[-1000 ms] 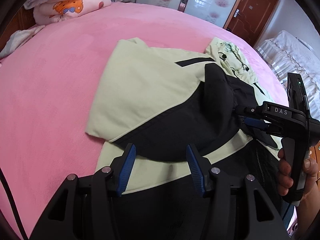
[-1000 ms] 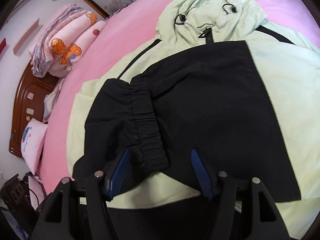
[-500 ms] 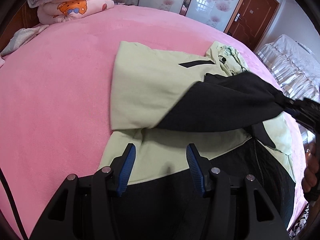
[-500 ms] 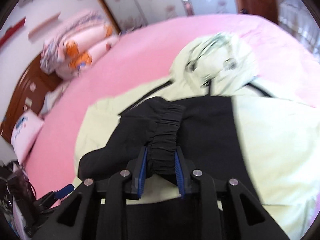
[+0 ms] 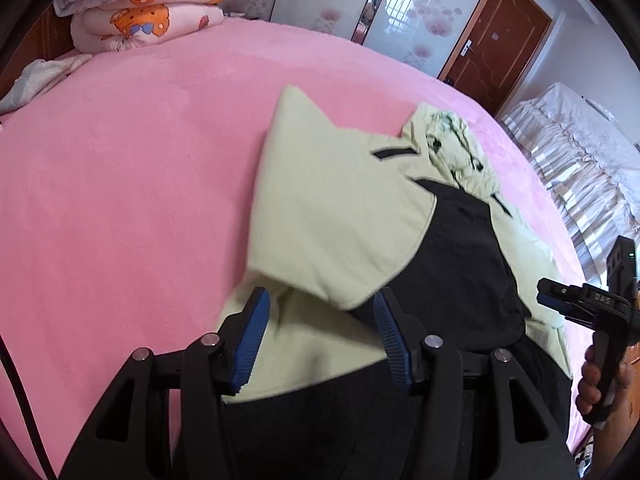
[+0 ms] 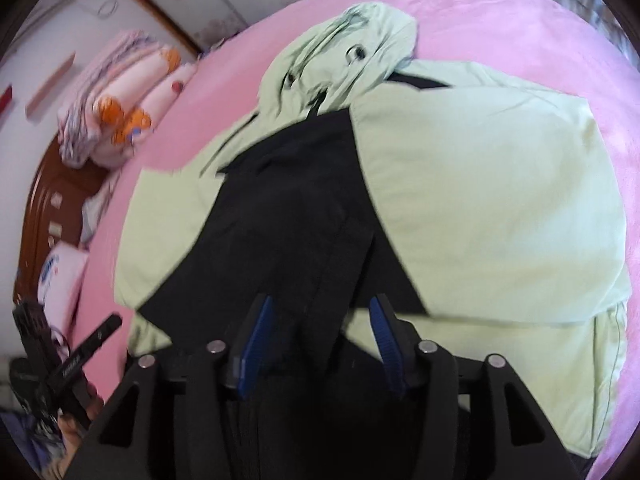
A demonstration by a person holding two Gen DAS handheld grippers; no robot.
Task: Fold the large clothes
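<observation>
A pale green and black hooded jacket (image 5: 344,216) lies on the pink bed (image 5: 120,184), its hood (image 5: 452,144) at the far end. It also shows in the right wrist view (image 6: 480,184), with a black sleeve (image 6: 304,224) laid across its chest and the hood (image 6: 352,36) at the top. My left gripper (image 5: 320,340) is open and empty, just above the jacket's folded left edge. My right gripper (image 6: 318,344) is open over the black sleeve's end; the fingers do not pinch it. It also shows in the left wrist view (image 5: 560,300), at the jacket's right side.
Folded pink quilts (image 5: 144,16) are stacked at the bed's far left corner. A second bed with white covers (image 5: 580,148) stands to the right, and a brown door (image 5: 500,36) lies beyond. A wooden headboard (image 6: 44,216) and a pillow (image 6: 60,276) are at the left.
My right gripper shut on the black sleeve cuff, pulled it across the jacket to the right, then opened and let it go. The left gripper stayed open and moved closer to the jacket.
</observation>
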